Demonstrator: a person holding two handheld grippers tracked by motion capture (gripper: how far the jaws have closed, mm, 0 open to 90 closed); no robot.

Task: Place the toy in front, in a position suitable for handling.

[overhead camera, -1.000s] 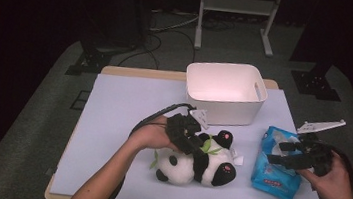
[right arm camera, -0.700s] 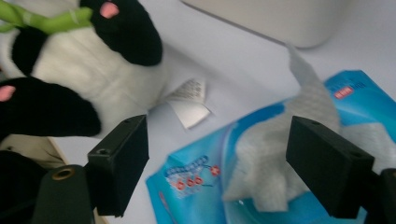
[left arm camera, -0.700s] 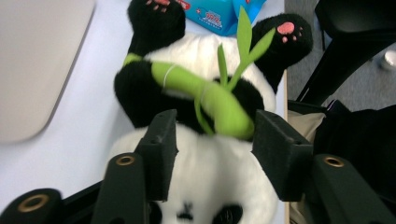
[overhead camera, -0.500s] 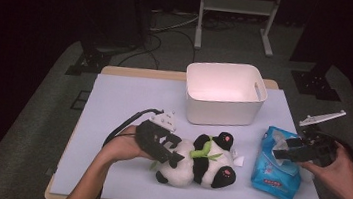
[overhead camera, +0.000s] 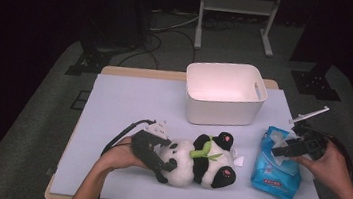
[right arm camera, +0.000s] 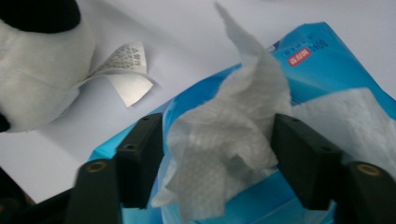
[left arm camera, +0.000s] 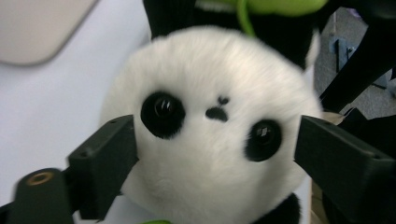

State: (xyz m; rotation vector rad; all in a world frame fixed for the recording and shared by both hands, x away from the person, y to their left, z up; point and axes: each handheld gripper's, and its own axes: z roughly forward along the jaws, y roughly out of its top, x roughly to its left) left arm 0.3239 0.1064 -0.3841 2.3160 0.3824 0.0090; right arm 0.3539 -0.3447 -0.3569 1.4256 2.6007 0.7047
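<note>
**Panda and wipe framed, nothing lifted**

Your left tool [left arm camera: 215,154] straddled the plush panda's [overhead camera: 198,160] head, released. Your right tool [right arm camera: 217,158] bracketed a wipe [right arm camera: 233,140] rising from the blue pack [overhead camera: 277,166], seemingly unclenched. Both rested on the table [overhead camera: 128,104]; the white bin [overhead camera: 225,92] held nothing.

Panda's [left arm camera: 212,135] body cut off by top and bottom edges, face slightly blurred. Print on tissue pack [right arm camera: 308,56] too small to read.

High view: above the near edge, facing forward and down over the table [overhead camera: 128,104].
Left gripper view: very close, facing the panda [left arm camera: 215,135] between its fingers.
Right gripper view: close, facing the tissue [right arm camera: 233,135] between its fingers.
Shared: panda [overhead camera: 198,160], tissue pack [overhead camera: 277,169].
</note>
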